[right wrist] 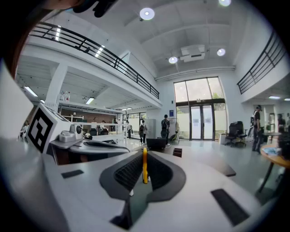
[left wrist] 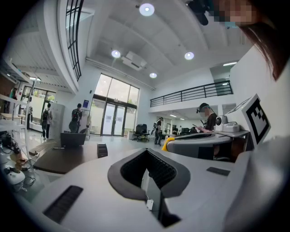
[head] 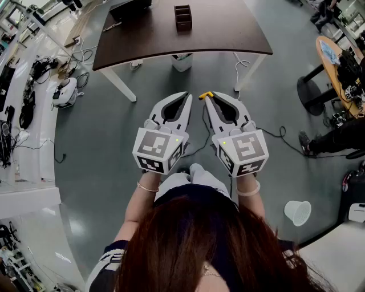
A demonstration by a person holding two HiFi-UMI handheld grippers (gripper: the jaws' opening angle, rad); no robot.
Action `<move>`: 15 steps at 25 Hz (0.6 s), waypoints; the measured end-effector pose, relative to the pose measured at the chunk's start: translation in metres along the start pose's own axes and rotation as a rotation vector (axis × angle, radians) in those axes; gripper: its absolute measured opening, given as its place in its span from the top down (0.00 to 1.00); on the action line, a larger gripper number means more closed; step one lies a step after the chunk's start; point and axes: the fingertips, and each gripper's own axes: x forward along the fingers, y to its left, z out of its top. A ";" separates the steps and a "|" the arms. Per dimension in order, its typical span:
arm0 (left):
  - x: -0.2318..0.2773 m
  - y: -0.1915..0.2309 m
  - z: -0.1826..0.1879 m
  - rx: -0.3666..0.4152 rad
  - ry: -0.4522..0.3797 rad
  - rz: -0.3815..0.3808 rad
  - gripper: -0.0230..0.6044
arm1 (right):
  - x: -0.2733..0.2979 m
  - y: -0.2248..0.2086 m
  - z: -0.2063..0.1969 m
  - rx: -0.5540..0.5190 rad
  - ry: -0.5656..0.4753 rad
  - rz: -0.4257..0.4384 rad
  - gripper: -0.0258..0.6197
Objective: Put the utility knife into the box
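A yellow utility knife (head: 205, 95) sticks out of the tips of my right gripper (head: 207, 98), which is shut on it; in the right gripper view the knife (right wrist: 145, 166) stands upright as a thin yellow strip between the pads. My left gripper (head: 187, 96) is shut with nothing in it and is held close beside the right one, above the floor. The box (head: 183, 17), a dark open organiser with compartments, stands on the brown table (head: 228, 28) well ahead of both grippers. It also shows small as the box (left wrist: 102, 150) in the left gripper view and the box (right wrist: 177, 152) in the right gripper view.
A black case (head: 130, 8) lies on the table's far left. A white bin (head: 181, 61) stands under the table and cables (head: 285, 137) run over the grey floor. A white cup (head: 297, 212) sits at the right, a white counter (head: 23, 171) at the left.
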 end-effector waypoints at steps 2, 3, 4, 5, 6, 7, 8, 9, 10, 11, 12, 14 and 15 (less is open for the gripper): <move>0.001 -0.001 0.000 -0.002 -0.002 -0.003 0.96 | -0.001 -0.002 -0.001 -0.001 0.000 -0.002 0.91; 0.002 -0.002 -0.001 -0.003 -0.003 -0.005 0.96 | -0.001 -0.003 -0.001 -0.001 -0.001 -0.003 0.91; 0.002 -0.002 -0.001 -0.004 -0.003 -0.006 0.96 | -0.001 -0.003 -0.001 -0.002 -0.001 -0.004 0.91; 0.003 -0.002 -0.001 -0.005 -0.004 -0.007 0.96 | -0.001 -0.004 0.000 -0.002 -0.002 -0.006 0.91; 0.003 -0.002 -0.001 -0.006 -0.004 -0.008 0.96 | -0.001 -0.004 0.000 -0.002 -0.002 -0.007 0.91; 0.003 -0.002 -0.001 -0.006 -0.004 -0.010 0.96 | -0.001 -0.004 0.000 -0.002 -0.002 -0.008 0.91; 0.003 -0.002 -0.001 -0.007 -0.004 -0.011 0.96 | -0.002 -0.004 -0.001 -0.002 -0.003 -0.008 0.91; 0.004 -0.002 -0.001 -0.008 -0.004 -0.012 0.96 | -0.002 -0.004 -0.001 -0.002 -0.005 -0.007 0.91; 0.004 -0.003 -0.002 -0.010 -0.005 -0.014 0.96 | -0.002 -0.003 -0.001 -0.002 -0.007 -0.005 0.91; 0.004 -0.002 -0.002 -0.012 -0.005 -0.014 0.96 | -0.002 -0.003 -0.001 -0.002 -0.010 -0.001 0.91; 0.004 -0.002 -0.002 -0.014 -0.006 -0.014 0.96 | -0.002 -0.003 0.000 -0.002 -0.013 0.002 0.91; 0.005 -0.002 -0.002 -0.015 -0.006 -0.015 0.96 | -0.002 -0.003 0.000 -0.002 -0.016 0.008 0.91; 0.006 -0.003 -0.002 -0.015 -0.007 -0.015 0.96 | -0.002 -0.003 0.000 -0.003 -0.017 0.009 0.91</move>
